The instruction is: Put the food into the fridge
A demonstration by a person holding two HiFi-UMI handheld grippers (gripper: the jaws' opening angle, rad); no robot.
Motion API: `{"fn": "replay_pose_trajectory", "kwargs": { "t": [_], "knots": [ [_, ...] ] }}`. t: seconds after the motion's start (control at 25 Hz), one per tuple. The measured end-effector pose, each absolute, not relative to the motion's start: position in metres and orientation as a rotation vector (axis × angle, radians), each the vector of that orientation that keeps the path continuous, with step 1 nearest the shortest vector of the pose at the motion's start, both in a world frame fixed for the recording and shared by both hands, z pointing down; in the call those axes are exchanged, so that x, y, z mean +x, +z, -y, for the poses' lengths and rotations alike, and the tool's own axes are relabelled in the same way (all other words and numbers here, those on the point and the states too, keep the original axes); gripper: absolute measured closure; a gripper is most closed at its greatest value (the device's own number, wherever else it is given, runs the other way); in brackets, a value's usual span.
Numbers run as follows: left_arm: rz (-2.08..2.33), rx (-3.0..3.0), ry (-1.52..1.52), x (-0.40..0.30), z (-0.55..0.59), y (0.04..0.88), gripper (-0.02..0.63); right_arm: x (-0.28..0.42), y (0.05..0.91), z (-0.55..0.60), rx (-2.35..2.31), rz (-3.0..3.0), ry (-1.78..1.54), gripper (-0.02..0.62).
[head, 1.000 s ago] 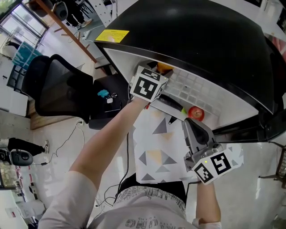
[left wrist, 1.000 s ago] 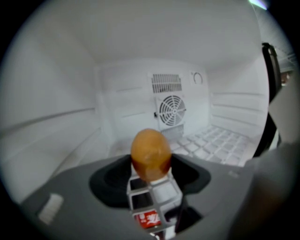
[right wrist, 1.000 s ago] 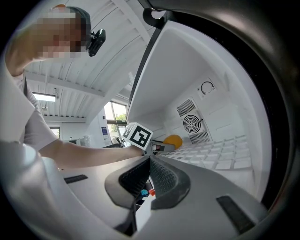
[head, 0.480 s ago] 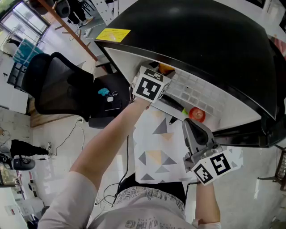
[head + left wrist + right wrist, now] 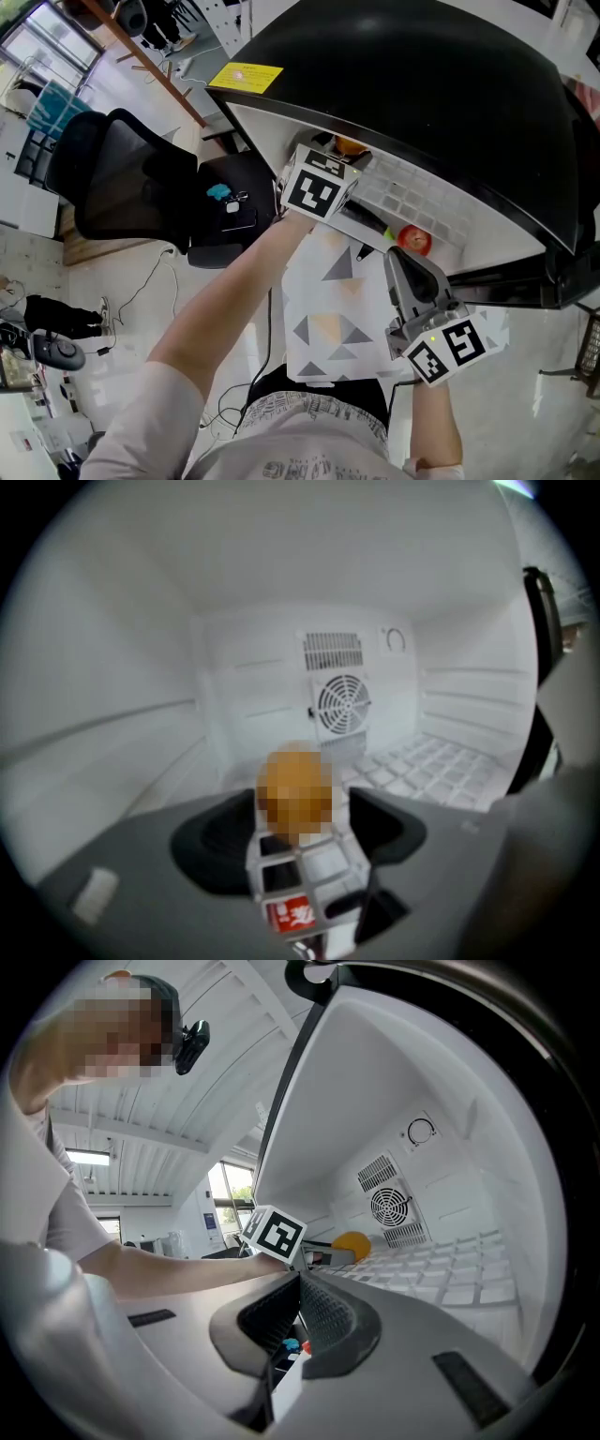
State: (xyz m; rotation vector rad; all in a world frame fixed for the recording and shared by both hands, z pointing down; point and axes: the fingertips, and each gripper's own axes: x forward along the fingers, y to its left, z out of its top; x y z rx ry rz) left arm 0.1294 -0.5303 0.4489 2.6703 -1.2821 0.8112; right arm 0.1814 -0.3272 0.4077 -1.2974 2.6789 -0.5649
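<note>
An orange [image 5: 293, 775] sits low in the open fridge, above the white ribbed shelf [image 5: 412, 197]. My left gripper [image 5: 298, 810] reaches in around it and its jaws are opening. The orange stands between them, with a gap showing at the right pad. From the head view the left gripper [image 5: 339, 161] is mostly hidden by its marker cube, with the orange [image 5: 351, 145] peeking past it. A red apple [image 5: 413, 239] lies on the shelf's front edge to the right. My right gripper [image 5: 394, 260] hovers just in front of the apple, shut and empty. In its own view the right gripper [image 5: 300, 1285] looks at the orange [image 5: 352, 1244].
The fridge's black top [image 5: 422, 84] with a yellow label [image 5: 246, 75] overhangs the opening. A fan grille [image 5: 342, 703] is on the back wall. A white sheet with grey triangles [image 5: 328, 319] lies below the grippers. A black office chair [image 5: 131, 183] stands to the left.
The left gripper has edged slightly down and right at the fridge mouth with the orange. The right gripper and the apple have stayed put.
</note>
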Motion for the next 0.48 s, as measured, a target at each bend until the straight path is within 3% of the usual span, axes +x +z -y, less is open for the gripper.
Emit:
{"fn": "replay_pose_trajectory", "kwargs": {
  "t": [0.48],
  "knots": [
    [1.233,2.720,0.686,0.121,0.494,0.427,0.302,0.168,0.392,0.317,-1.326,-2.683,-0.552,0.603]
  ]
}}
